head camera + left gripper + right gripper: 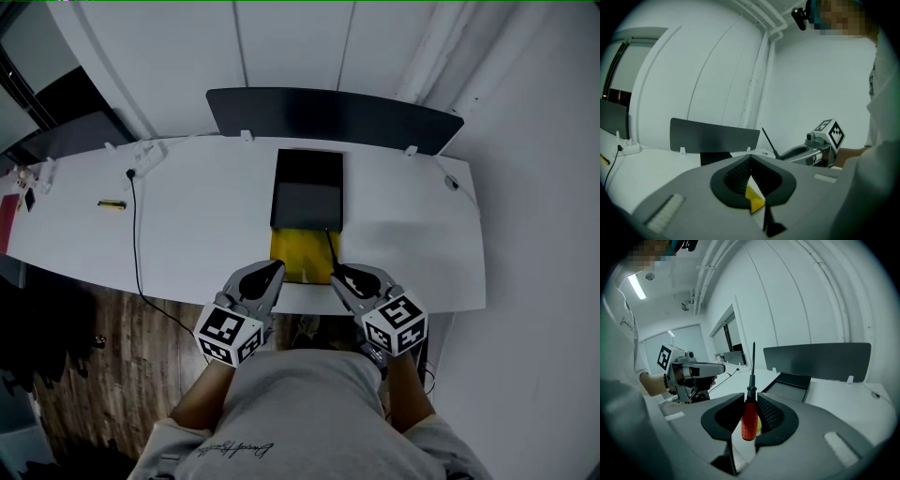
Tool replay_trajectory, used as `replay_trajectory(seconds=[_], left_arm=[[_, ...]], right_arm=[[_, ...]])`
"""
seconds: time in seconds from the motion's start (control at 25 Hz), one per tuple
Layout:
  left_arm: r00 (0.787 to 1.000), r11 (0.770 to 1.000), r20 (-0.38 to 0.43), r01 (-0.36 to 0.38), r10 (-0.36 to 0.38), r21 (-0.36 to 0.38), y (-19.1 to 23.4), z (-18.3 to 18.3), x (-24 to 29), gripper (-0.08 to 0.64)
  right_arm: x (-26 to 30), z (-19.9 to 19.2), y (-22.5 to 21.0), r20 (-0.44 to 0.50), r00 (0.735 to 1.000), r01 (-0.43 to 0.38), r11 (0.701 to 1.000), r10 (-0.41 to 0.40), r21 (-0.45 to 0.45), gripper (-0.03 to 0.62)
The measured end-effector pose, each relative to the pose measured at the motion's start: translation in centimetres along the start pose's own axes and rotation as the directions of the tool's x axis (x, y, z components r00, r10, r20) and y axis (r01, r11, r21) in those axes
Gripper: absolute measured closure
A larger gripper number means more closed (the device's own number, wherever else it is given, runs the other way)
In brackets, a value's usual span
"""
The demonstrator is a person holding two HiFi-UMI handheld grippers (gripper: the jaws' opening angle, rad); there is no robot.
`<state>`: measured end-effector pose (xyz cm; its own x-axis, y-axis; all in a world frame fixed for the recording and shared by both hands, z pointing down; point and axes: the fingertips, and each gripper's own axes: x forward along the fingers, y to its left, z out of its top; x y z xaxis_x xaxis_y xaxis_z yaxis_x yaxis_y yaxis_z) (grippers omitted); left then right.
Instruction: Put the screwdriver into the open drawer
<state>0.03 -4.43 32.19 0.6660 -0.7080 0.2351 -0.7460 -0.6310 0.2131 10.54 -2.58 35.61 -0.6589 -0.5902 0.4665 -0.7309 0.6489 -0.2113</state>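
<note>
Head view, with both gripper views: the right gripper (337,275) is clamped on the red handle of the screwdriver (330,246), its two jaws pressing the handle from either side. The handle's butt sticks out behind the pads and the thin dark shaft points straight ahead past the fingertips, shown close up in the right gripper view (right gripper (750,397); screwdriver (750,418)). The left gripper (275,267) lies beside the right one, on its left and apart from it, at about the same reach. Its own view shows the jaws brought together at the tips with nothing between them (left gripper (750,160)). The open drawer (298,246), yellow inside, lies just ahead of and below both sets of fingertips, between the two grippers. The shaft runs forward along the drawer's right edge, and the frames do not show whether it touches the drawer. The black drawer cabinet (307,187) stands directly ahead of the grippers on the white table (187,225). Beyond the cabinet, a dark panel (328,117) stands upright along the table's far edge. Well off to the left of the left gripper lie a black cable (136,234) and a small yellow object (112,203). Each gripper view shows the other gripper alongside, with its marker cube (830,132)
</note>
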Motion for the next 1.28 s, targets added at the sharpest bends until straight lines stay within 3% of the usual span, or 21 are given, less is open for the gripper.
replay_trajectory(seconds=[0.36, 0.84, 1.28], left_arm=[[0.999, 0.999, 0.01, -0.034, 0.034, 0.007, 0.9, 1.5, 3.5, 0.56], [0.998, 0.999, -0.022, -0.052, 0.052, 0.0, 2.9, 1.4, 4.3, 0.56], [0.999, 1.0, -0.051, 0.007, -0.007, 0.002, 5.2, 1.4, 4.6, 0.56]], right_arm=[[0.7, 1.1, -3.6, 0.003, 1.0, -0.031, 1.0, 0.031, 0.003, 0.489], [3.0, 1.0, -4.5, -0.041, 0.998, -0.045, 0.999, 0.046, 0.017, 0.489], [5.1, 1.1, -4.1, -0.113, 0.994, 0.004, 1.0, -0.002, 0.013, 0.489]])
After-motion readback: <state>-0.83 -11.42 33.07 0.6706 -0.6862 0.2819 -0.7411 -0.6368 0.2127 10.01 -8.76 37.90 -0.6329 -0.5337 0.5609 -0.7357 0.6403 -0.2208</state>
